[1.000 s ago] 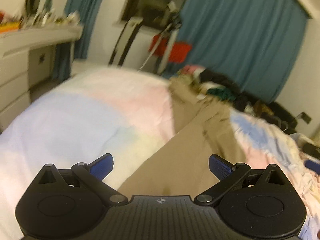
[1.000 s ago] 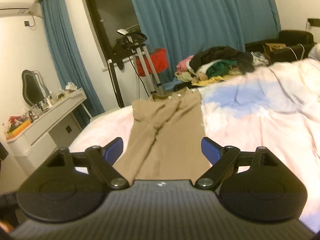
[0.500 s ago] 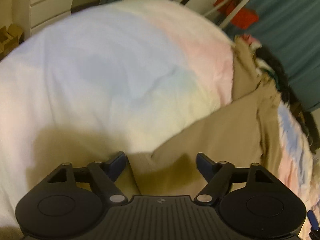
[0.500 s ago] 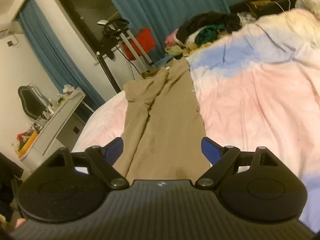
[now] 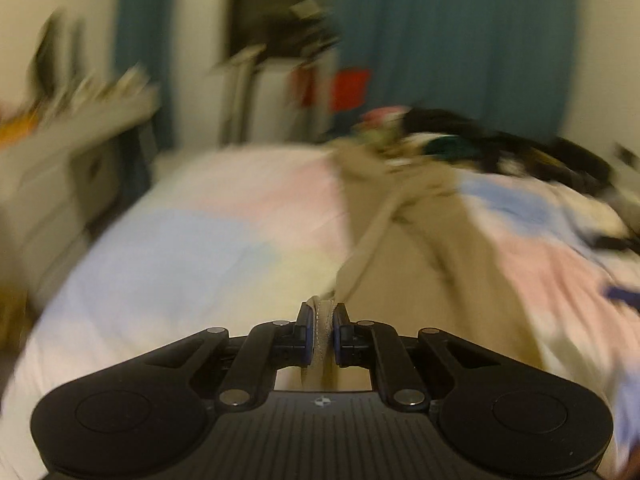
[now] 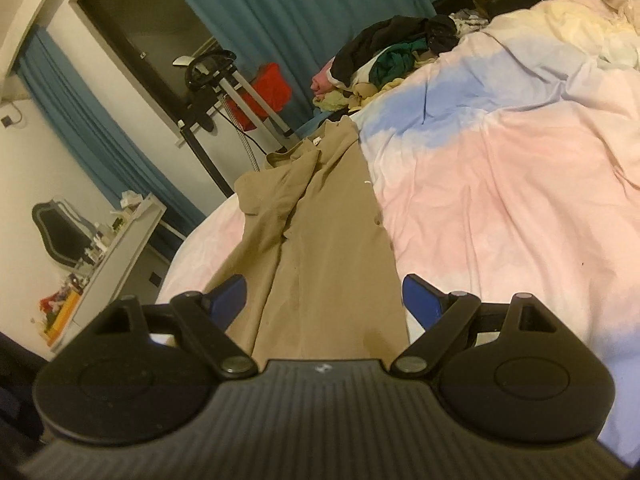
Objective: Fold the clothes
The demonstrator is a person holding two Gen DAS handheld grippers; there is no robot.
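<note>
Long tan cotton garment (image 6: 320, 248) lies lengthwise on the pastel pink-blue-yellow duvet (image 6: 500, 184); a second ago its near hem lay flat, now the hem corner is pinched and pulled up off the bedding. Wide bare duvet on both sides; heap of dark and green clothes (image 6: 396, 52) sits past the garment's far end, white dresser (image 6: 120, 240) beyond the bed edge. Left gripper (image 5: 322, 330), gaping earlier, is now clamped on the hem. Right gripper (image 6: 322, 300) hovers spread wide over the garment, holding nothing.

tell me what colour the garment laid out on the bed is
Tan, a plain khaki beige with no pattern. The garment shows best in the right wrist view.
</note>
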